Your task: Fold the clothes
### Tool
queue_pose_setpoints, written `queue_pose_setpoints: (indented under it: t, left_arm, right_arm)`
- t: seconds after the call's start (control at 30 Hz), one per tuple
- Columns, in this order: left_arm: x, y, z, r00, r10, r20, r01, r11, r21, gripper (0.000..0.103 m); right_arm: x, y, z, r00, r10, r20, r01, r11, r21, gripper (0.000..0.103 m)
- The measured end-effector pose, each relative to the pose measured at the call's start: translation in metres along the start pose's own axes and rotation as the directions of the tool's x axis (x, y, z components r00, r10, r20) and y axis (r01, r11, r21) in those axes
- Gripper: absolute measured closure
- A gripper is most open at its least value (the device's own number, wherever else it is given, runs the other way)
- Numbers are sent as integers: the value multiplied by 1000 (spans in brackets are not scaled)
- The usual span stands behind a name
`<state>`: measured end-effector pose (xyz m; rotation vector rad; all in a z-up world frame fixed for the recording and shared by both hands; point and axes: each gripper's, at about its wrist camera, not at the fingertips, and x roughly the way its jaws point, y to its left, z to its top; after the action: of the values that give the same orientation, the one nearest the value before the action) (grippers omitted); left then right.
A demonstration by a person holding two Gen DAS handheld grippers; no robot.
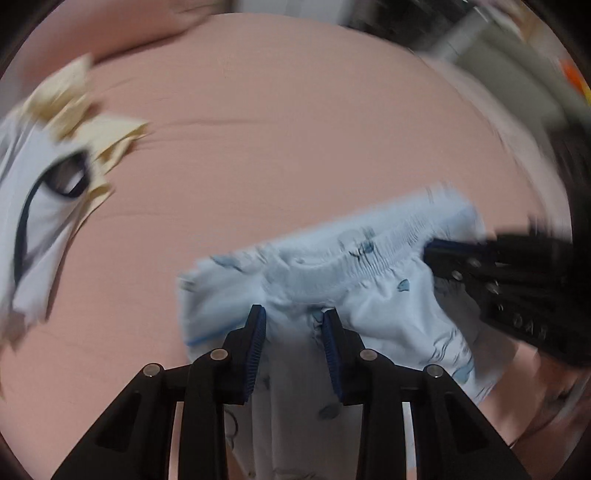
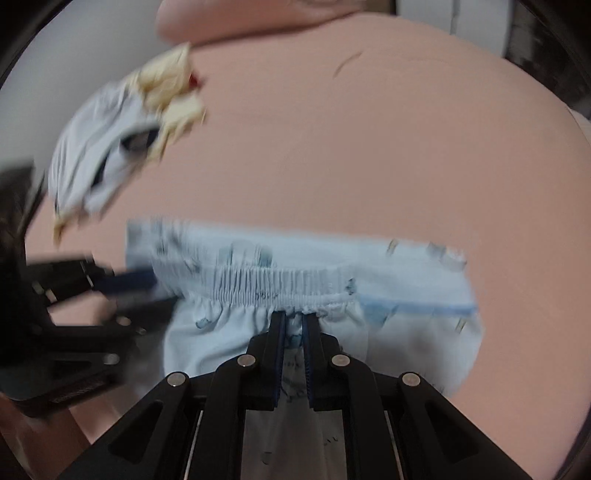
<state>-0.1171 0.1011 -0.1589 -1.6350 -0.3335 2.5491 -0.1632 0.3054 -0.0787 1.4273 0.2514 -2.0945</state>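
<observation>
Light blue printed shorts (image 1: 369,273) with a gathered elastic waistband lie on the pink sheet; they also show in the right wrist view (image 2: 295,273). My left gripper (image 1: 293,314) has its jaws partly apart with a bunch of the shorts' fabric between the fingers. My right gripper (image 2: 294,317) is shut on the shorts just below the waistband. The right gripper shows blurred at the right of the left wrist view (image 1: 436,251), on the waistband end. The left gripper shows blurred at the left of the right wrist view (image 2: 147,284).
A crumpled pile of clothes, white with a dark trim and cream-yellow pieces (image 1: 55,177), lies at the far left of the pink bed (image 1: 295,129); it also shows in the right wrist view (image 2: 122,140). A pink pillow (image 2: 258,14) sits at the bed's far end.
</observation>
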Motion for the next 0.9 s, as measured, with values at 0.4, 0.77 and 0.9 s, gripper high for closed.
queue_pose_setpoints:
  t: [0.4,0.77,0.9]
  left_arm:
    - [-42,66,-47,989,-136,57,147,941,-304,44]
    - [-11,27,-52,975,-217,-44,204,959,-195,45]
    - [-14,8,-48,982,-170,-77,162,982,-102,93]
  right_arm:
    - [-38,-36,-36,997,17,81,-34,978,205,52]
    - [-11,-62,-61,981,192,13,-185,923,337,48]
    - [-12,-55,-59,982,188,5,-179,929,324,96]
